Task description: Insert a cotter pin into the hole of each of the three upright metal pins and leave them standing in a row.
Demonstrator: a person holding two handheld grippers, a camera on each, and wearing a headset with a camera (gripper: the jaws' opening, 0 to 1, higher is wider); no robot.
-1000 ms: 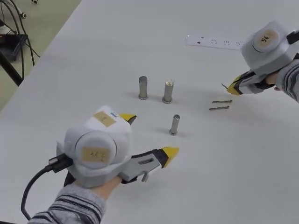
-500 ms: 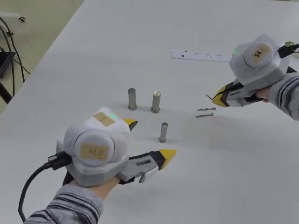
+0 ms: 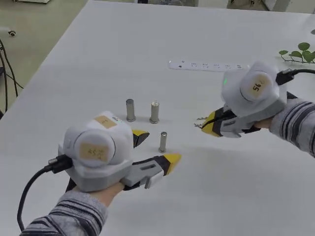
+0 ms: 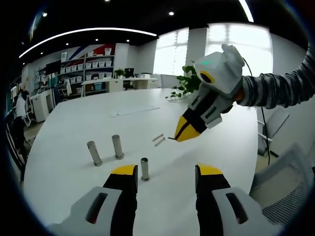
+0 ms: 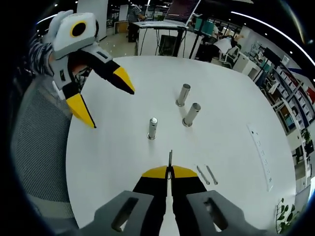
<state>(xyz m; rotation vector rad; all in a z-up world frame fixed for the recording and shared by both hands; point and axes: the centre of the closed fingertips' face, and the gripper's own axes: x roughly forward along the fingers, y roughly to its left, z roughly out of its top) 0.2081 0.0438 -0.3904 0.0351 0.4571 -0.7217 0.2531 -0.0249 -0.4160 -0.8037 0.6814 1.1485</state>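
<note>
Right fingers [image 5: 156, 172] pinch a cotter pin [image 5: 170, 158], tip out at 12 o'clock; left fingers [image 4: 123, 171] spread, empty. Nearest pin [image 5: 152, 128] stands on the bench [image 5: 113, 162] at 11 o'clock. Cotter pin likely light, thin, slippery: hold near head.

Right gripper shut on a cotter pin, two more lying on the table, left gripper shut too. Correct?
No: the left gripper is open, jaws apart, in the left gripper view. The right gripper is shut on a cotter pin; two loose cotter pins lie on the table.
</note>
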